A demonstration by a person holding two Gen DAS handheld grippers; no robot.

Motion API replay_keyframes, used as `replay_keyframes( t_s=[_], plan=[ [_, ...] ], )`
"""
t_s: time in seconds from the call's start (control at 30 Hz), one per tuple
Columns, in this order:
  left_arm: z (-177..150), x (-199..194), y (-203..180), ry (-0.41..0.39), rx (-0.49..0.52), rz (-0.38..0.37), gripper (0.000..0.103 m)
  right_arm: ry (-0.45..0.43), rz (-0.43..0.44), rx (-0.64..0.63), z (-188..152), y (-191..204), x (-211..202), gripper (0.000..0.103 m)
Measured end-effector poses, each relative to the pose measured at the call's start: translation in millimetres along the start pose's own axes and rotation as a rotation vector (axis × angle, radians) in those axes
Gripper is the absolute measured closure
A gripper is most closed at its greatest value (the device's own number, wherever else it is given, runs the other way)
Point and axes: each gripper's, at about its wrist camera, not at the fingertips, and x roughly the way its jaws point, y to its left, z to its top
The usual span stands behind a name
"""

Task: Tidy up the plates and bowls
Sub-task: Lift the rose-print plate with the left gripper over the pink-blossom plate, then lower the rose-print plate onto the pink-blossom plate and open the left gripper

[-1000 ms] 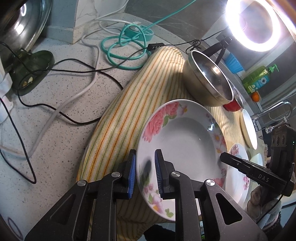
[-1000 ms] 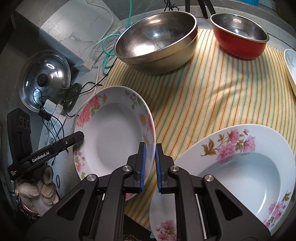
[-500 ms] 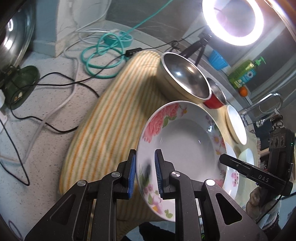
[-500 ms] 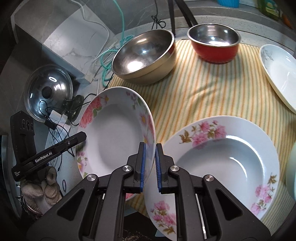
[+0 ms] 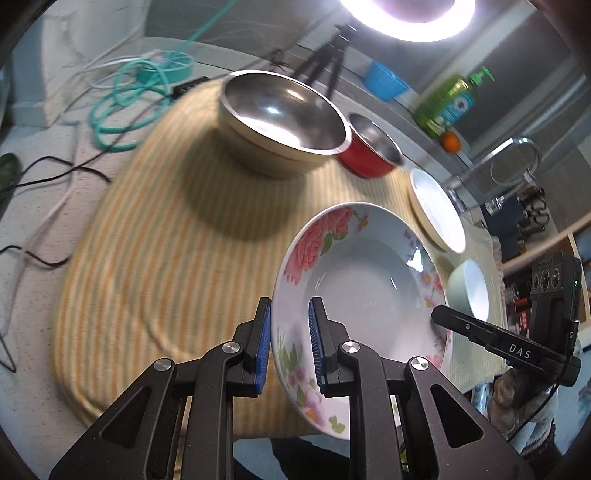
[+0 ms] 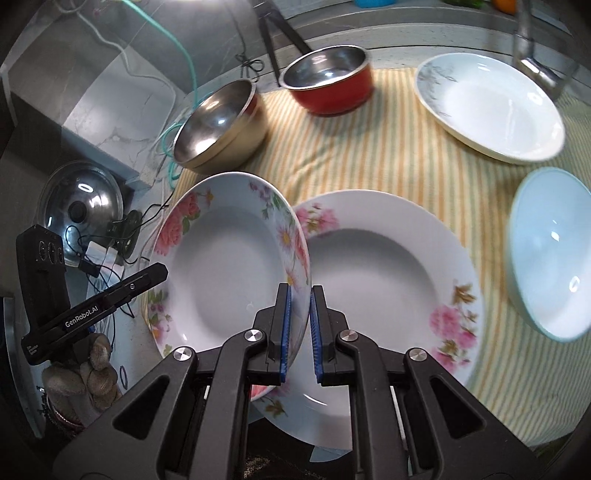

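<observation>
Both grippers pinch one flowered plate by opposite rims: left gripper clamps its blue pads on the near rim at lower centre, and right gripper presses almost closed on the other rim. That flowered plate hangs tilted above the striped cloth. Only the right view shows a second flowered plate lying just behind it at centre, plus a pot lid at left. Only the left view shows the ring light along the top edge and a soap bottle at upper right.
</observation>
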Motion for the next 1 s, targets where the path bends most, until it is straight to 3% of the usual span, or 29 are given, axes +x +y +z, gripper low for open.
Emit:
replay_keyframes(
  t_s=[0.57, 1.0],
  plan=[
    [-15, 36, -51, 0.096, 0.107, -0.038, 0.085, -0.02, -0.072, 0.109, -29, -62, -26, 0.093],
    [-18, 51, -65, 0.129, 0.142, -0.009, 0.085, -0.018, -0.093, 0.12, -29, -71, -27, 0.093]
  ],
)
